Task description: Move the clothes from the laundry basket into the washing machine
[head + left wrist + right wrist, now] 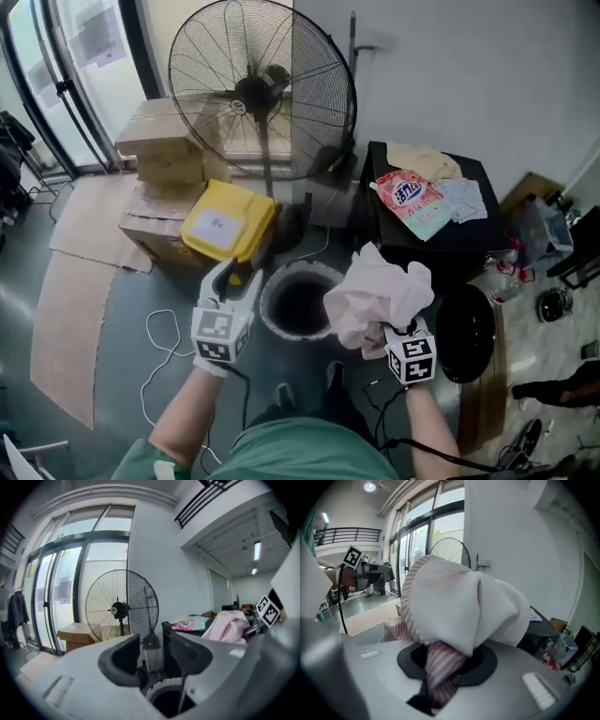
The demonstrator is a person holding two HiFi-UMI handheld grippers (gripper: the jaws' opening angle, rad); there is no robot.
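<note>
The left gripper [234, 278] is hovering released in the head view, lower left of centre. Its jaws are standing apart with nothing in them, just left of the round dark opening of the washing machine [267, 305] at the middle of the frame. The right gripper [392, 330] is sitting lower right of centre, clenching a crumpled pale pink garment [380, 291]. The garment is bulging up above it, beside the right edge of the opening and not inside it. A round black container [466, 333] is standing just right of that gripper. A yellow box [230, 220] is lying above the left gripper. A big fan [262, 89] is filling the upper middle, and a pink pouch [412, 202] is lying on a black worktop [441, 246] at upper right.

In the left gripper view, the two jaws are filling the lower middle and gaping. Only the fan's stand and the ribbed white rim of the washing machine are showing through the gap. The garment is showing at centre right, with the right gripper just beyond it near the right edge.

In the right gripper view, the jaws are pinching a striped fold of the garment at lower centre. The rest of the cloth is billowing over them and covering the middle of the frame. The left gripper is showing small at upper left.
</note>
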